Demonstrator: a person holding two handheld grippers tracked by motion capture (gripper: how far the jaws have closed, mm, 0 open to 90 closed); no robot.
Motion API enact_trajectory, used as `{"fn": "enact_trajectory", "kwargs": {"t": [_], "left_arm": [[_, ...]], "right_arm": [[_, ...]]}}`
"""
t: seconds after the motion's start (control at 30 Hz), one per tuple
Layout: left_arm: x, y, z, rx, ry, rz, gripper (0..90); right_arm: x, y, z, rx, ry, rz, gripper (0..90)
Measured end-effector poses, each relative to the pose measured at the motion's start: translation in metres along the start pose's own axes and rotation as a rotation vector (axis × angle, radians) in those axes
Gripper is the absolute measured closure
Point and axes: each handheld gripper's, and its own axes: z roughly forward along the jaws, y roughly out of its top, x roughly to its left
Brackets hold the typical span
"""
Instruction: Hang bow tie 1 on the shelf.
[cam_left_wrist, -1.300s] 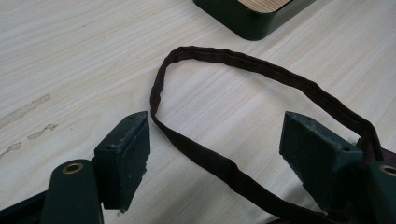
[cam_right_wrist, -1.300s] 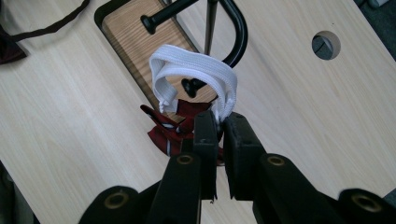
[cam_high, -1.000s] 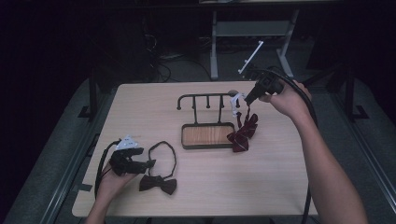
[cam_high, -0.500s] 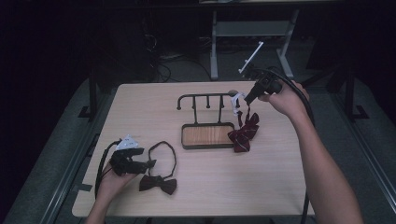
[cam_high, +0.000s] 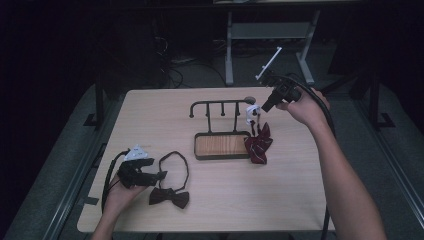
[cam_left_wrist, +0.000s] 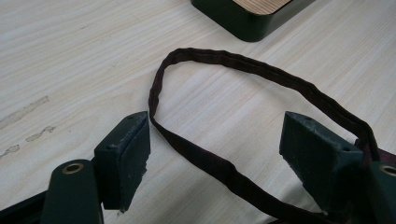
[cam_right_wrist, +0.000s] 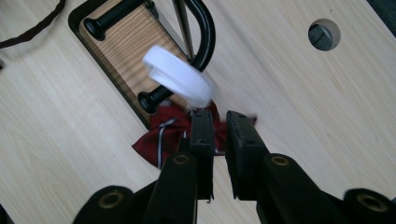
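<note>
Bare forearms, no sleeves; left gripper (cam_high: 161, 175) and right gripper (cam_high: 256, 111) black, brass-ringed screw holes, black cables, grey three-cornered plate on left.

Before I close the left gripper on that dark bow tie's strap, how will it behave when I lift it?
Probably floppy: the strap lies in a loose flat loop on the table. Likely light, being thin cloth. The bow tie would probably dangle below the left gripper, whose jaws stand open.

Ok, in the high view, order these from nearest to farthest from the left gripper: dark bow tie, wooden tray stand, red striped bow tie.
1. dark bow tie, just right of the left gripper.
2. wooden tray stand, mid-table.
3. red striped bow tie, at the stand's right end.
</note>
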Motion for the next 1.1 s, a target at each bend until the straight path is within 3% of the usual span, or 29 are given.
{"fn": "enact_trajectory", "kwargs": {"t": [1.0,1.1], "left_arm": [[-0.002,0.0,0.001,0.004,-0.004,-0.007,25.0],[-0.001,0.0,0.001,0.006,0.001,0.012,25.0]], "right_arm": [[0.006,-0.035,0.011,-0.025,0.069,-0.013,69.6],[0.008,-0.039,0.014,-0.028,0.069,-0.013,68.1]]}}
